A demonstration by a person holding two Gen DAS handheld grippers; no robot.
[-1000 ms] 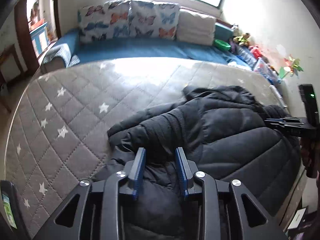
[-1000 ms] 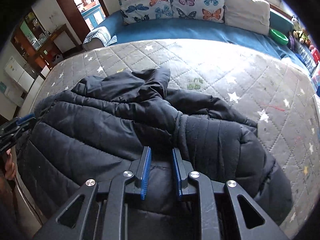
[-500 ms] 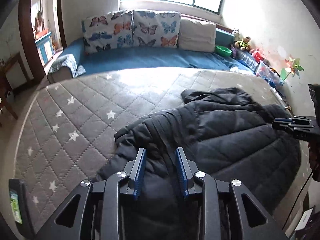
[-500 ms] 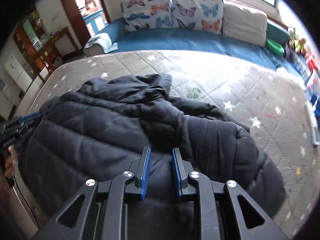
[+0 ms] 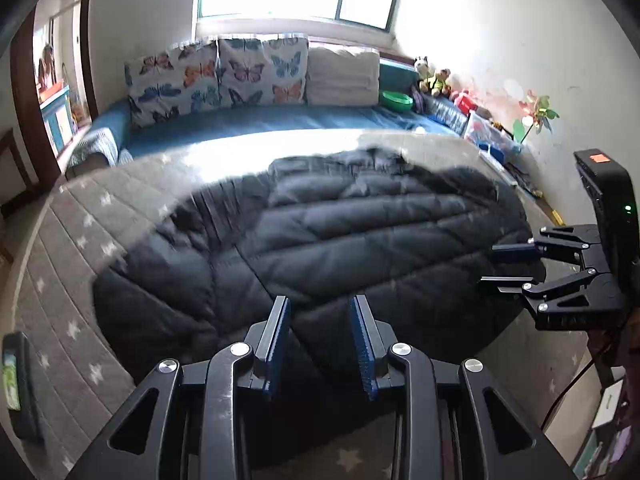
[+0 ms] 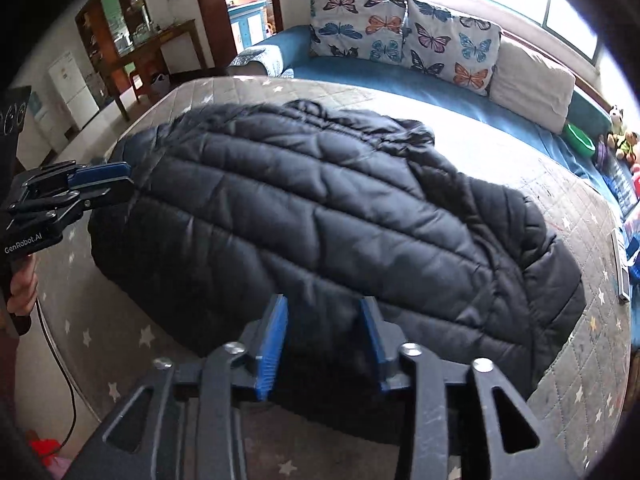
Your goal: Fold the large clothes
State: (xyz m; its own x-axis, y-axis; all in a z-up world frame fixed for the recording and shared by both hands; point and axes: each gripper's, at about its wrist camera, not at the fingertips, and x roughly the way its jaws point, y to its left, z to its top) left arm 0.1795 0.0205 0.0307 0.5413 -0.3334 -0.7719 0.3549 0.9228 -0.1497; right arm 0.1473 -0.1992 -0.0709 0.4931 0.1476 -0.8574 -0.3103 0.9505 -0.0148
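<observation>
The jacket (image 6: 320, 224) lies spread, quilted side up, over the near half of the bed (image 6: 592, 360), its hem close to the near edge and its collar end pointing toward the far edge, where the blue mattress (image 6: 400, 84) and butterfly pillows (image 6: 400, 36) sit. Lying broad like this, it gives both hands a long near edge to work from, which suits a fold across its length.

The left gripper (image 5: 320, 344) hovers above the hem toward the near left corner, its fingers (image 5: 276, 340) set apart with only jacket fabric seen through the gap and nothing pinched. The right gripper (image 6: 322, 336) hangs over the hem toward the near right corner, its fingers (image 6: 272, 344) likewise spread wide and holding nothing. Each looks clear of the fabric, though how far above it cannot be told.

The two sit well apart along the hem, probably so each can take one corner and carry the near edge over evenly. The padding looks thick and springy, so a shallow pinch may slip; a deep bite at the seam seems wiser. The left sleeve area is blurred in the left view.
</observation>
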